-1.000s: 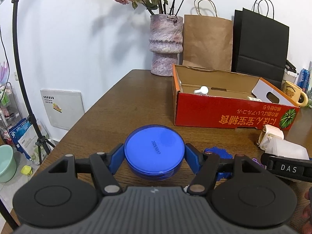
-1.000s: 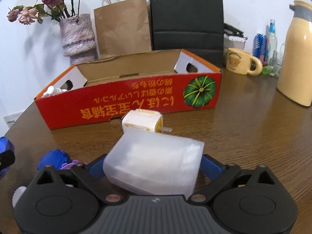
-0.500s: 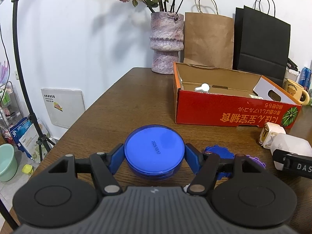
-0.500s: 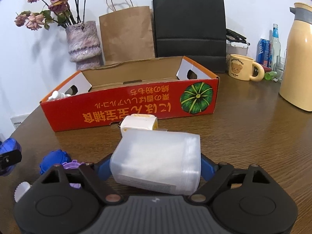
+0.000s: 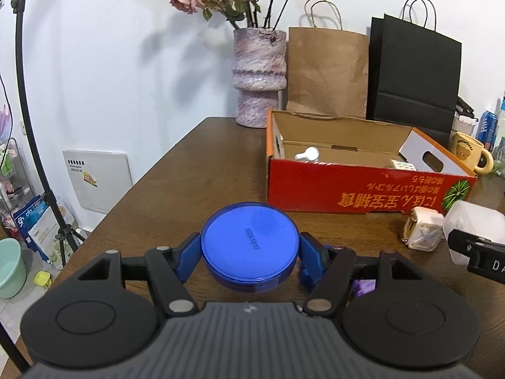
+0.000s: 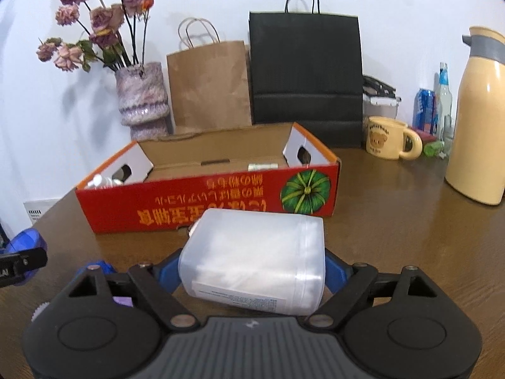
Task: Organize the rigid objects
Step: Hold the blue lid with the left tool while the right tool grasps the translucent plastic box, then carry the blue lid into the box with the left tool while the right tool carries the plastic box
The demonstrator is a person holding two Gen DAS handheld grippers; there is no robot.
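Note:
My left gripper (image 5: pixel 250 254) is shut on a round blue container (image 5: pixel 249 243) and holds it above the wooden table (image 5: pixel 189 183). My right gripper (image 6: pixel 252 262) is shut on a translucent white plastic jar (image 6: pixel 255 262) lying sideways, lifted above the table. A red cardboard box (image 5: pixel 363 189) stands open ahead; it also shows in the right wrist view (image 6: pixel 202 202), with a small white bottle (image 5: pixel 307 154) and other small items inside. A white plug adapter (image 5: pixel 421 232) sits on the table in front of the box.
A purple vase (image 5: pixel 258 75) with dried flowers, a brown paper bag (image 6: pixel 208 85) and a black bag (image 6: pixel 306 75) stand behind the box. A bear mug (image 6: pixel 389 142) and a yellow thermos (image 6: pixel 481 120) stand at the right. Small blue and purple pieces (image 6: pixel 121 300) lie under the grippers.
Both grippers have risen with their objects. The right gripper's jar now covers the plug adapter in its view, and more of the box's inside shows.

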